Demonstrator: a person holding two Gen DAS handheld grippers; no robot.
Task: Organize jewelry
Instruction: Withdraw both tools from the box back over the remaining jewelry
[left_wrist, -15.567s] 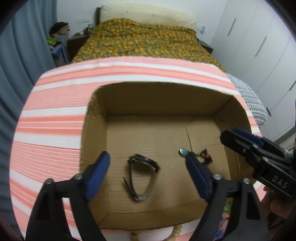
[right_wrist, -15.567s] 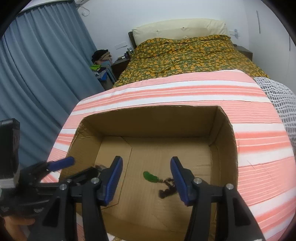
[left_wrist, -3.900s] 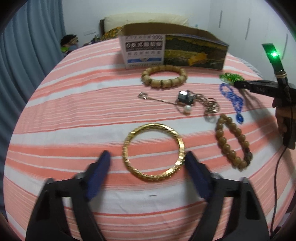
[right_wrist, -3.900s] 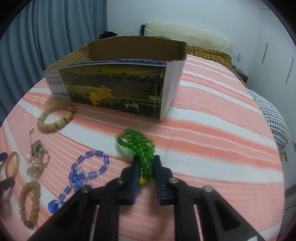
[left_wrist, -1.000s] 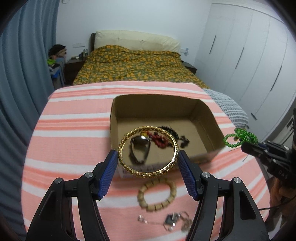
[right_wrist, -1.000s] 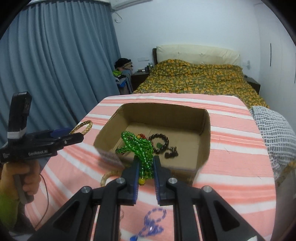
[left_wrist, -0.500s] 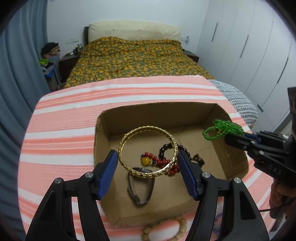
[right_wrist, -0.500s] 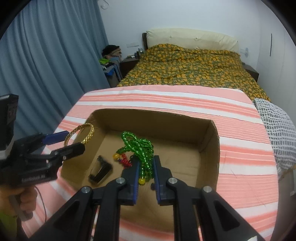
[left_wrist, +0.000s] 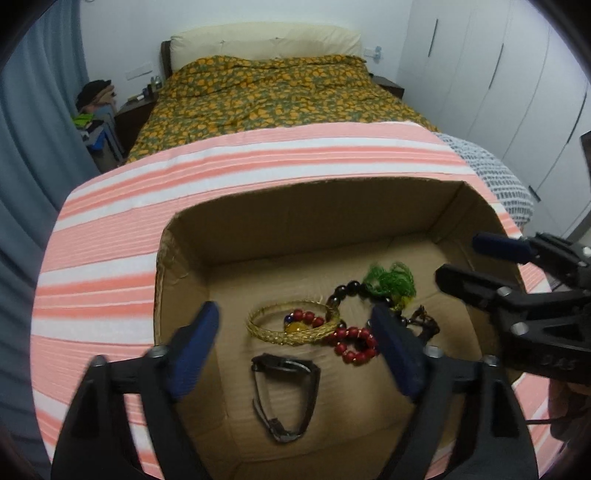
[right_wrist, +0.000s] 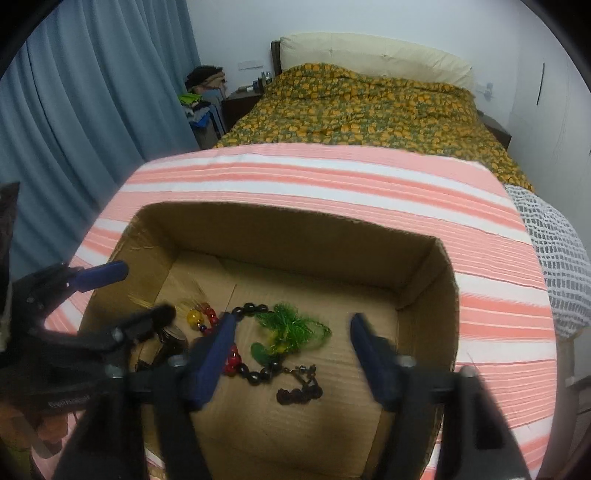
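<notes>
An open cardboard box (left_wrist: 314, 221) holds the jewelry. Over its floor, my left gripper (left_wrist: 293, 310) has its jaws opening with nothing pressed between them. The gold bangle (left_wrist: 291, 326) lies free below it, overlapping a red bead bracelet (left_wrist: 354, 343). My right gripper (right_wrist: 291, 321) is also opening, and the blurred green bead string (right_wrist: 291, 328) sits loose under it on a black bead bracelet (right_wrist: 251, 308). A dark watch (left_wrist: 284, 391) lies nearer. Each gripper shows in the other's view: right gripper (left_wrist: 461, 258), left gripper (right_wrist: 144, 291).
The box (right_wrist: 295, 240) stands on a pink and white striped cloth (left_wrist: 110, 258). A dark chain pendant (right_wrist: 299, 391) lies at the box's near right. Beyond are a bed (left_wrist: 277, 88), blue curtains (right_wrist: 92, 92) on the left and white wardrobes (left_wrist: 498, 74) on the right.
Both grippers came lower over the box and opened. The gold bangle left the left jaws and the green beads left the right jaws; both now rest on the box floor.
</notes>
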